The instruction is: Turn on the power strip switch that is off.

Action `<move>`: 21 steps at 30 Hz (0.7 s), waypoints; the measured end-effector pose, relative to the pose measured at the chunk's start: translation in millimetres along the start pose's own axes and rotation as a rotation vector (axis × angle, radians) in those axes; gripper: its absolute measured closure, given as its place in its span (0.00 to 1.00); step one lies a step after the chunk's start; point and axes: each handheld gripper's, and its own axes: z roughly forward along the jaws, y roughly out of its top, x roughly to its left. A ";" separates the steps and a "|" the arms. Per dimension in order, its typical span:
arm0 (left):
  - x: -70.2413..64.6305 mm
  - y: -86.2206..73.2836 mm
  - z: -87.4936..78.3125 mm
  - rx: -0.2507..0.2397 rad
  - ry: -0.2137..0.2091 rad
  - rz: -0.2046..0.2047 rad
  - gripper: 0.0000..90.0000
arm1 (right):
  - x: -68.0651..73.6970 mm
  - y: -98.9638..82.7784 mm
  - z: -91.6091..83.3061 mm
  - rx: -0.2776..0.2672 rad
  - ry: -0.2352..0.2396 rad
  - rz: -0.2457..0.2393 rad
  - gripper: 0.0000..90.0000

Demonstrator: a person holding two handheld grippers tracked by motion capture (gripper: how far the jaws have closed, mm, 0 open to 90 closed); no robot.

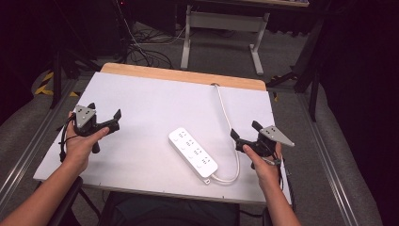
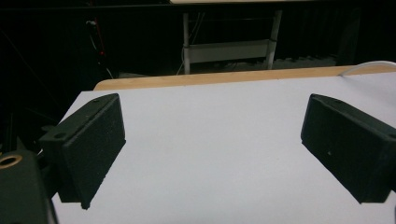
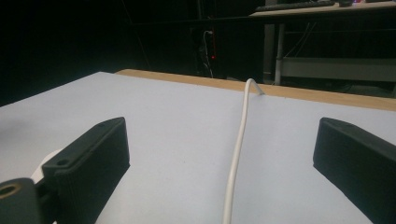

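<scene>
The white power strip (image 1: 193,152) is lying flat on the white tabletop (image 1: 150,99), slanting from upper left to lower right, between my two grippers and touching neither. It is a smooth, glossy plastic bar with rounded corners and rows of sockets on top. Its round white cord (image 1: 227,117) is leaving the near end, looping right and running away to the far wooden edge (image 1: 183,74); in my right gripper view that cord (image 3: 237,149) is passing between my jaws without touching them. I am holding my right gripper (image 1: 245,132) just right of the strip, jaws spread wide on nothing. My left gripper (image 1: 105,115) is hovering well apart to the left, jaws also spread wide over bare matte board. The jaw pads (image 2: 95,144) are black, blocky and finely grainy.
</scene>
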 end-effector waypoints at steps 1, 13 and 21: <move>-0.2 -0.1 0.0 0.002 -0.001 0.001 0.08 | 0.0 0.0 0.0 0.000 0.000 0.000 0.05; 0.2 -0.4 -1.3 0.004 -0.003 -0.003 0.08 | 0.8 0.2 1.0 -0.006 0.000 -0.013 0.07; 0.2 -0.5 -1.2 0.007 -0.008 -0.005 0.08 | 2.1 0.9 0.3 0.005 0.039 -0.031 0.27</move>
